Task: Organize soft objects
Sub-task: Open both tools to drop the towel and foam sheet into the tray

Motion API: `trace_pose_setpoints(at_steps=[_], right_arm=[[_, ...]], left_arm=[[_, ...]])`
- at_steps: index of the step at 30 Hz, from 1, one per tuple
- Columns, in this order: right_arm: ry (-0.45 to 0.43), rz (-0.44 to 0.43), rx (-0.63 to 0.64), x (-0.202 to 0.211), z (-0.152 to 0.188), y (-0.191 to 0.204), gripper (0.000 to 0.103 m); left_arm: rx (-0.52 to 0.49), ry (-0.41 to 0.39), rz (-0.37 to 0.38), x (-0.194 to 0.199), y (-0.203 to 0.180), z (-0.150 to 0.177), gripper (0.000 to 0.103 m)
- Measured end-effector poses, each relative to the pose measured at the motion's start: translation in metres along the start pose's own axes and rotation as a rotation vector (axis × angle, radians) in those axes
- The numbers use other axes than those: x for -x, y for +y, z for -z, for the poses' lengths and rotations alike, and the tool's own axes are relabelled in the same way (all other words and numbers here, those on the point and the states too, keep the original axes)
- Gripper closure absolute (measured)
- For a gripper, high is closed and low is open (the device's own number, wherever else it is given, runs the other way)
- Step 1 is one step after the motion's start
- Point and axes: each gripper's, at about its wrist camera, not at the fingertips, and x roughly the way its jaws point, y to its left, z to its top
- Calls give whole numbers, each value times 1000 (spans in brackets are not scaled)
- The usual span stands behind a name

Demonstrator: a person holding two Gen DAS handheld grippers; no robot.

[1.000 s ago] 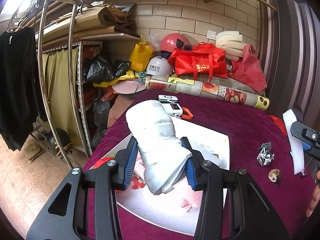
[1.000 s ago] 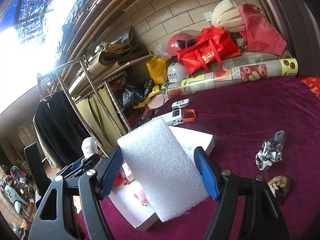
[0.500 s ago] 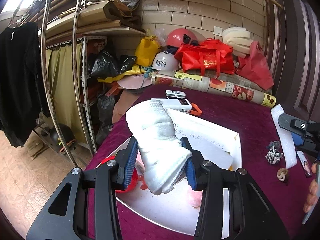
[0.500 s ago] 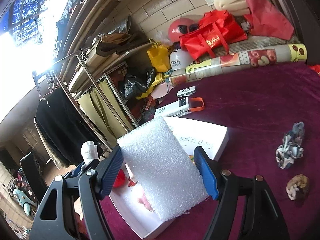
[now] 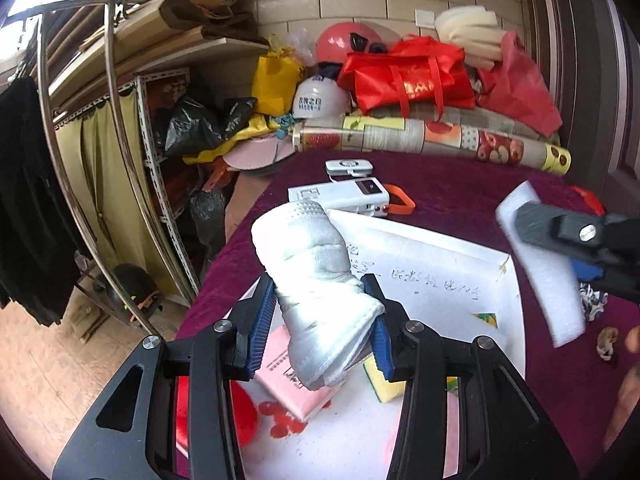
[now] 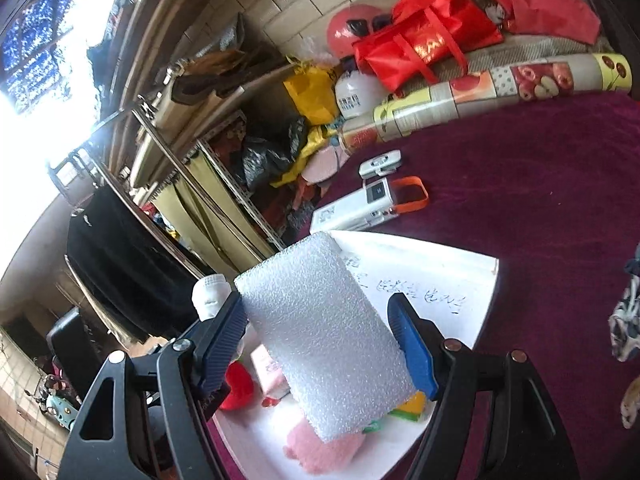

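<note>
My left gripper is shut on a rolled white cloth and holds it above the white box on the purple table. My right gripper is shut on a white foam block and holds it over the same white box; the block also shows at the right of the left wrist view. Inside the box lie a pink item, a yellow sponge, a red soft item and a pink fluffy item.
A white device with an orange strap lies behind the box. A patterned scrunchie and a brown one lie on the cloth to the right. A printed roll, red bags and helmets line the back. A clothes rack stands left.
Both grippers have moved forward and lower over the white box with their loads. The right gripper with the foam block has come closer to the left one.
</note>
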Motion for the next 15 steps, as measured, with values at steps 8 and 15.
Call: trace_pose_setpoints(at_steps=[8,15], right_arm=[[47,18,-67,-46,7,-19,29],[-26,62,-44,-37,14,-20,0]], left_arm=[[6,63,-48,-30,4,2,29],[34,58,-99,-28,16,9,0]])
